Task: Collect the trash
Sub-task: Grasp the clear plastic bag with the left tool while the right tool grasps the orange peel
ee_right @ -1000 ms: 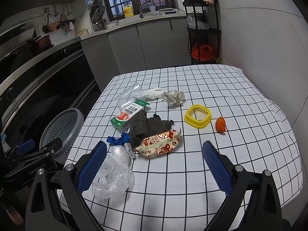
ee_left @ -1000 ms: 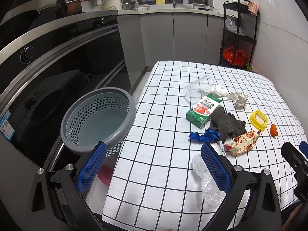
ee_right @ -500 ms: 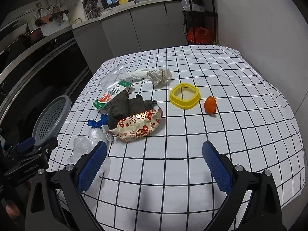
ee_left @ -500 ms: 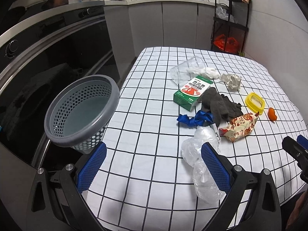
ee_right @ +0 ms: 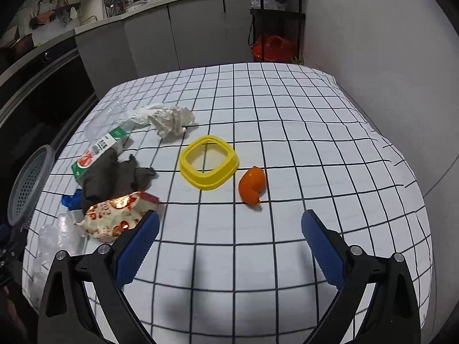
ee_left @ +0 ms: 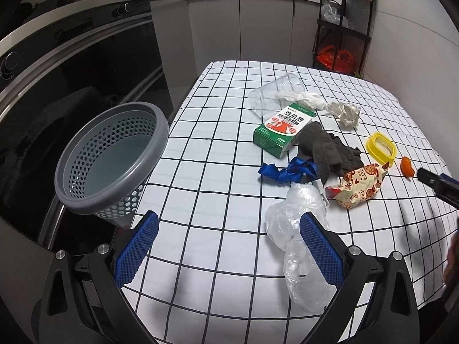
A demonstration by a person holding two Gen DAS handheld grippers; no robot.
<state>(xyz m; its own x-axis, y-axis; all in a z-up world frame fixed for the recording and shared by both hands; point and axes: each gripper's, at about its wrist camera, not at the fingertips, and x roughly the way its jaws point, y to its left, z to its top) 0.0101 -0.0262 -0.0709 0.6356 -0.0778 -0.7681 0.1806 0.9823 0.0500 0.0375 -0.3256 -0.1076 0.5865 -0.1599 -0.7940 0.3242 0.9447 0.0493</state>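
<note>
Trash lies on the checked tablecloth: a clear plastic bag, a printed snack wrapper, a blue ribbon, a dark cloth, a green carton, crumpled paper, a clear cup, a yellow lid and an orange peel. My left gripper is open and empty, its right finger over the plastic bag. My right gripper is open and empty, just short of the orange peel. A grey perforated basket stands off the table's left edge.
Dark oven fronts run along the left. Grey cabinets and a black shelf rack with a red bag stand behind the table. A white wall is close on the right.
Both grippers have moved forward and lower toward the table. The plastic bag now lies by my left gripper's right finger. The orange peel is nearer my right gripper. Both stay open.
</note>
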